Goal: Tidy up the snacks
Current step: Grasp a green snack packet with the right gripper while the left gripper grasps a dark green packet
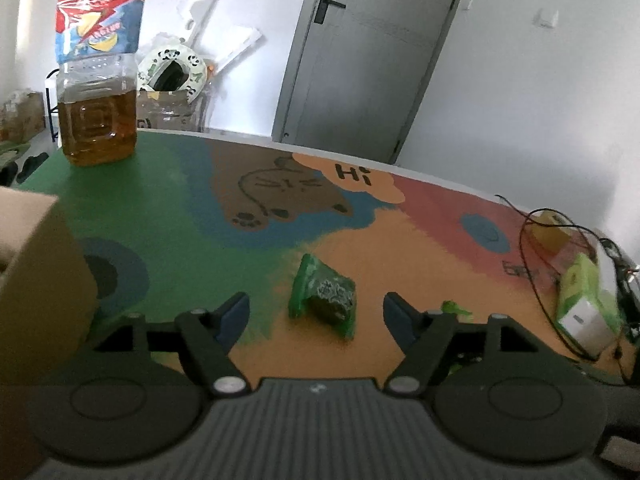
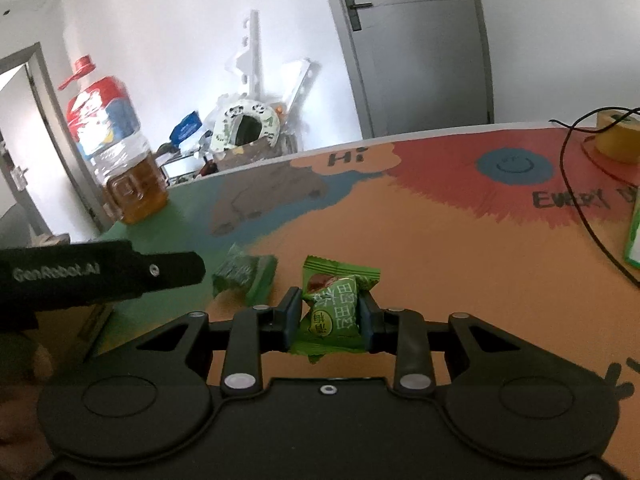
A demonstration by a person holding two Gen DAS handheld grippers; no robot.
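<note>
Right wrist view: small green foil-wrapped candy with crimped, flared ends (image 2: pixel 332 312) sits clamped between the pads of the right gripper (image 2: pixel 330 314), jaws drawn in tight on its plump middle. The wrapper bulges a little above the pads and its lower tail hangs free below. It looks very light, with a crinkly, slick film over a firmer lump inside. The middle is the right place to hold it; the flat ends would likely fold or slide out.

A second green wrapped candy (image 2: pixel 244 274) lies on the worktop just left of the held one, straddling the green and orange patches of the painted mat. Left wrist view shows it (image 1: pixel 324 296) ahead of the left gripper (image 1: pixel 316 312), whose jaws stand wide apart and empty, the piece lying between and beyond the tips, not touched. It lies askew, one flared end pointing away. My guess is that it handles the same: pinch across the thick centre, gently, since the film may skate on the mat.

Further out: brown cardboard box (image 1: pixel 36 280) at the left edge, probably where the snacks go. A clear plastic jug of amber liquid (image 1: pixel 96 120) stands at the far corner, and a black cable (image 1: pixel 536 264) trails at the right.
</note>
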